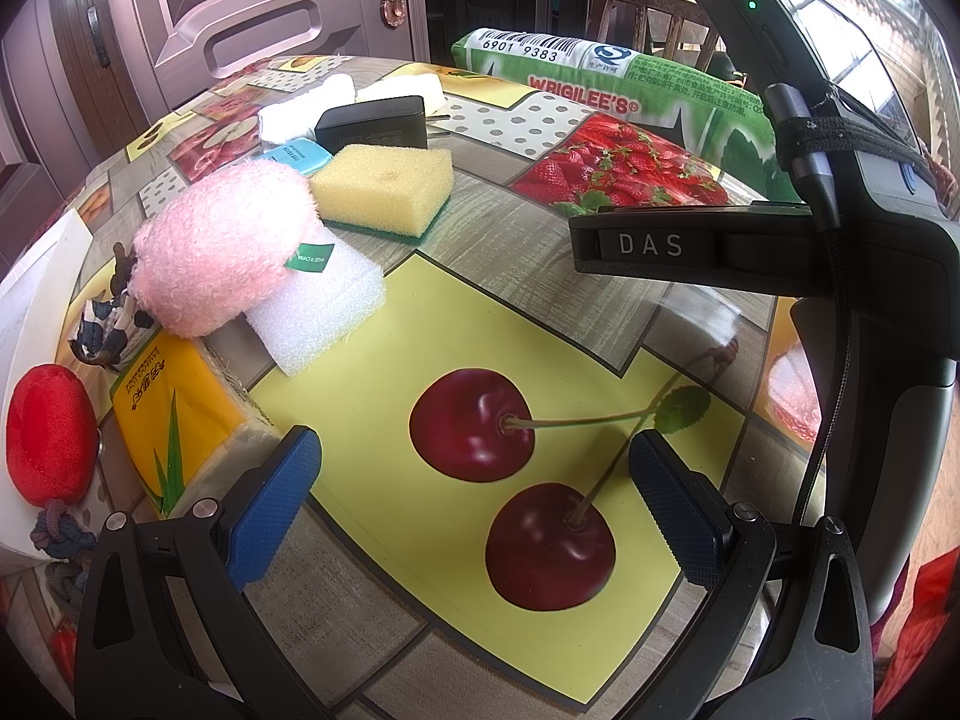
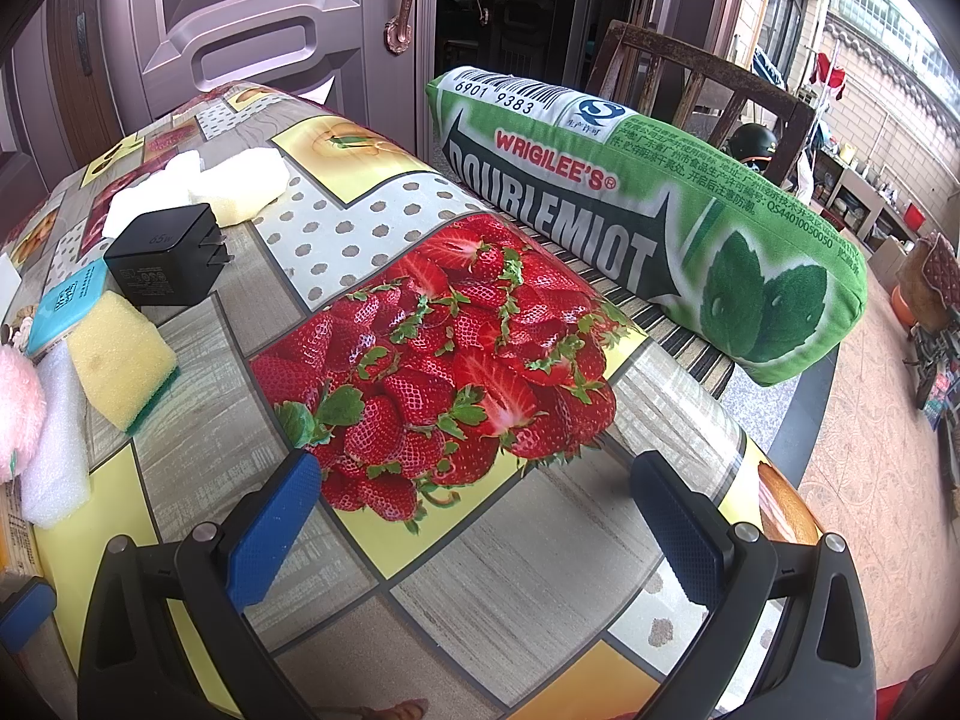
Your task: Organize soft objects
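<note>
Fruit-print tabletop (image 1: 540, 312), soft things clustered at left edge. Left gripper (image 1: 474, 504) and right gripper (image 2: 480, 534) both empty, fingers apart. Approach pink plush (image 1: 222, 246) low, squeeze mid-body.

Pink plush (image 1: 216, 246) atop white foam (image 1: 318, 312); yellow sponge (image 1: 384, 186) behind; green pillow (image 2: 660, 210) at far table edge.

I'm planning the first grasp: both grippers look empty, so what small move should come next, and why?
Probably ease the left gripper forward-left toward the white foam block. Its jaws are open and empty over bare tablecloth, and the foam is the nearest soft item, though the pink plush rests on it.
</note>
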